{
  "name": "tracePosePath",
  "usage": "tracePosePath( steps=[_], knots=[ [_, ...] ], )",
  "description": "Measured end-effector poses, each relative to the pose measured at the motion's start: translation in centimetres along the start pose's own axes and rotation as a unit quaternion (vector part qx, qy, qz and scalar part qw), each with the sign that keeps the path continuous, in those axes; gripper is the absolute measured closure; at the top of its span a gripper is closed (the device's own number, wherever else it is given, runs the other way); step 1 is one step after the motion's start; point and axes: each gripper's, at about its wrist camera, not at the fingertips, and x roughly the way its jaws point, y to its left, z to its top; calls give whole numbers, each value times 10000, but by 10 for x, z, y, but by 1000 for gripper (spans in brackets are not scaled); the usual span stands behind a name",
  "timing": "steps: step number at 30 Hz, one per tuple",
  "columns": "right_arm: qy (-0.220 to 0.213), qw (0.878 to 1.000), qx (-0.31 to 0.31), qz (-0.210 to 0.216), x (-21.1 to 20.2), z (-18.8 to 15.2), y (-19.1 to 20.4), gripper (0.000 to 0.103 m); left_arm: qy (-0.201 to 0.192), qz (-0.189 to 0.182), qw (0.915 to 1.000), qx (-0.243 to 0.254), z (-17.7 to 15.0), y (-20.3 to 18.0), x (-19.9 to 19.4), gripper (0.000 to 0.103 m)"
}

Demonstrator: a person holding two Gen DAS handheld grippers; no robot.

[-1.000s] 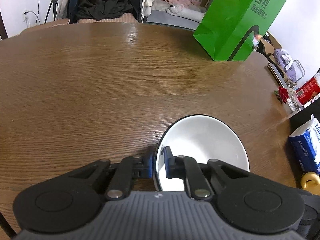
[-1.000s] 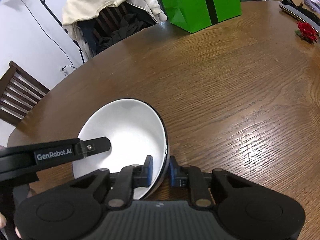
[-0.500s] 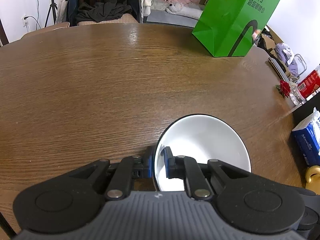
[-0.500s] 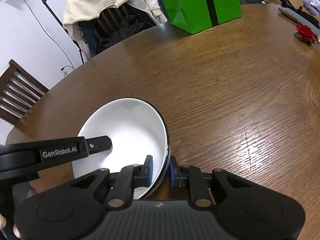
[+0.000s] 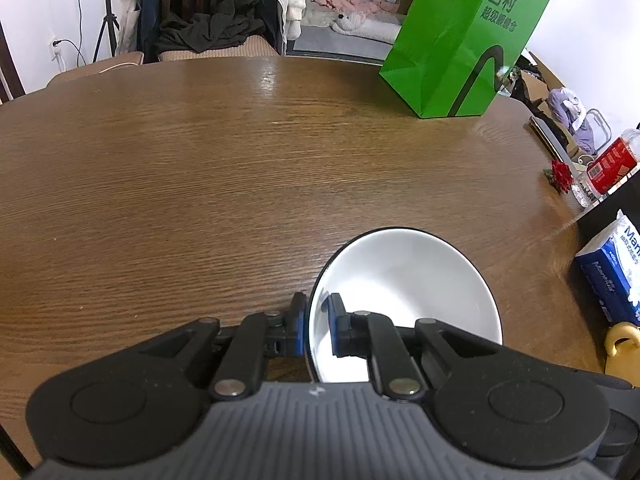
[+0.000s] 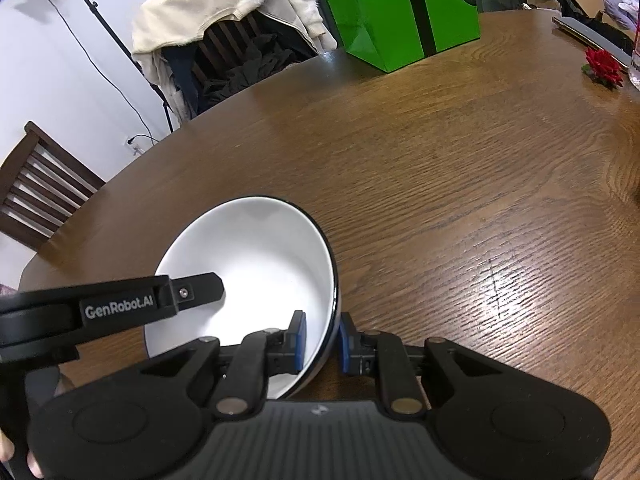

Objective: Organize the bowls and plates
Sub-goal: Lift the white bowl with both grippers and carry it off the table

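Observation:
A white bowl with a thin black rim [image 5: 404,276] is held just over the brown wooden table [image 5: 200,180], tilted. My left gripper [image 5: 316,312] is shut on the bowl's left rim, one blue pad inside and one outside. In the right wrist view the same bowl [image 6: 256,252] sits low and left of centre. My right gripper [image 6: 322,332] is shut on its right rim in the same way. One of the left gripper's fingers [image 6: 200,290] reaches across the bowl from the left.
A green paper bag [image 5: 464,40] stands at the table's far side. At the right edge are a red flower [image 5: 560,174], a red-labelled bottle [image 5: 608,164], a blue tissue pack [image 5: 616,276] and a yellow object [image 5: 622,348]. Chairs draped with clothes [image 6: 224,40] stand behind the table.
The left wrist view has shifted slightly, so the far room shows a little more. The bowl stays gripped at both rims and the right wrist view is the same.

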Motion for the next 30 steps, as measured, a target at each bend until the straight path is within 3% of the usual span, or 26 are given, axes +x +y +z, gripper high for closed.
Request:
tracePosePath(
  steps=[30],
  knots=[
    [-168,9987,-409,248,-74,-35,23,87,-403,224,9988,-181,-53,-9,-96,91]
  ],
)
